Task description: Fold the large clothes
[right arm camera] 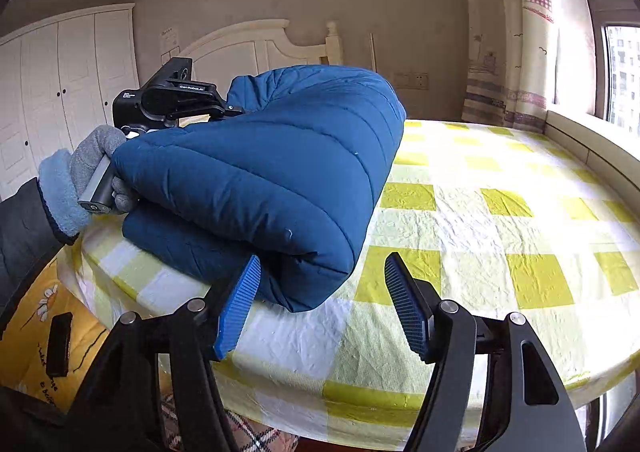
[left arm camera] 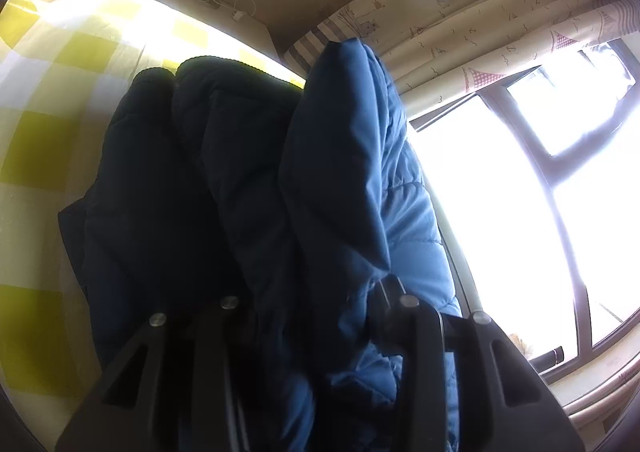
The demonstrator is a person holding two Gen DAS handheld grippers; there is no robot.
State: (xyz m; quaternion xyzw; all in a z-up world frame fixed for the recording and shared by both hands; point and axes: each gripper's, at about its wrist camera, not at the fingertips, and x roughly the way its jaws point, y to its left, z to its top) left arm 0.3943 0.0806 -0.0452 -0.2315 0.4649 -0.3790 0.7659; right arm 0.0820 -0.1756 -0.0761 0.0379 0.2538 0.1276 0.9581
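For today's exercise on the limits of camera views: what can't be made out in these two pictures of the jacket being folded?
- Left wrist view: the left gripper pads are buried in the blue puffer jacket.
- Left wrist view: outside the window is washed out by glare.
- Right wrist view: the jacket hides the left gripper's tips and the bedsheet behind it.
- Right wrist view: the right gripper and image edge cut off the floor.

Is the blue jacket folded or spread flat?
Folded: the blue jacket lies doubled in thick layers on the checked bedsheet, one layer raised.
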